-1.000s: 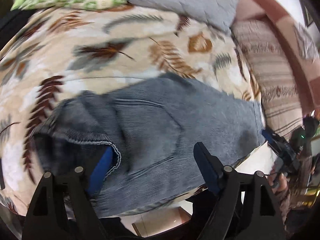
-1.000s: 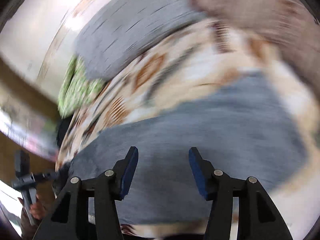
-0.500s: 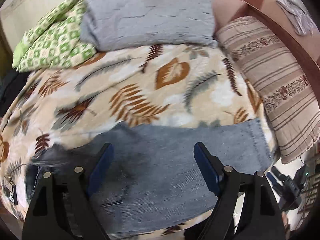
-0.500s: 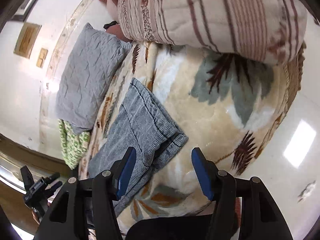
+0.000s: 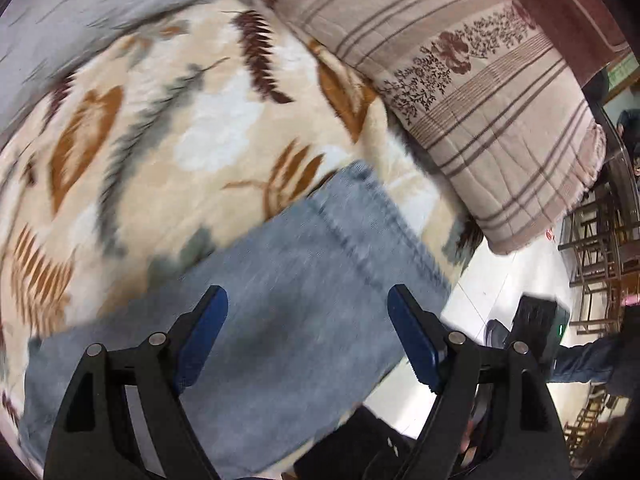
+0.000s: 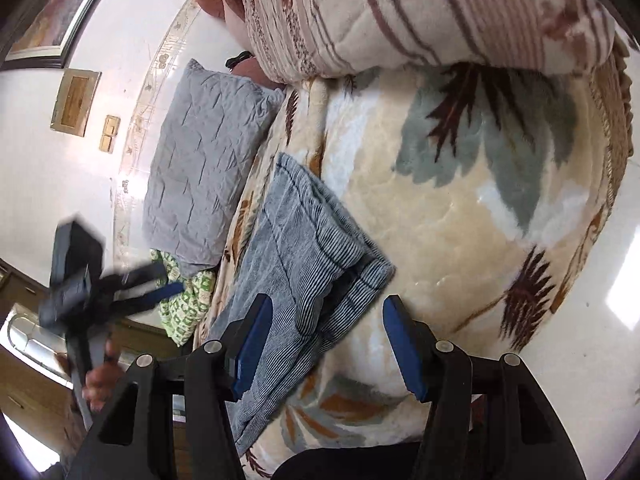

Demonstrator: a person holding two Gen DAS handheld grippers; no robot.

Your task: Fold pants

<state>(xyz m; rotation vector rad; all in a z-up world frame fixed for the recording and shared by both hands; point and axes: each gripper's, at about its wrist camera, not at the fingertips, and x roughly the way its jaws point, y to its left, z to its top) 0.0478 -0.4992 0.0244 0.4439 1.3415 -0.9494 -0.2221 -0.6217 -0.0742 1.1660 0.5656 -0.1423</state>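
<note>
Grey-blue corduroy pants [image 5: 304, 280] lie lengthwise on a leaf-patterned blanket [image 5: 200, 140], their stitched hem end towards the striped pillow. My left gripper [image 5: 308, 320] hovers open above the leg, with nothing between its blue pads. In the right wrist view the pants [image 6: 296, 240] show as stacked layers whose hem corner points at my right gripper [image 6: 326, 312]. That gripper stands open low over the blanket [image 6: 460, 220], its left finger beside the cloth's edge and nothing clamped. The left gripper [image 6: 160, 280] appears blurred at the far left, held by a hand [image 6: 100, 376].
A striped quilted pillow [image 5: 480, 80] lies along the bed's head, with a grey pillow [image 6: 200, 160] and a green patterned cloth [image 6: 184, 308] on the far side. White floor [image 5: 480, 300] borders the bed's near edge. Dark chairs [image 5: 592, 240] stand beyond.
The left gripper has swept along the pants from the waist end to the hem end, staying open. The right gripper rolled and dropped towards the hem corner, then held nearly still.
</note>
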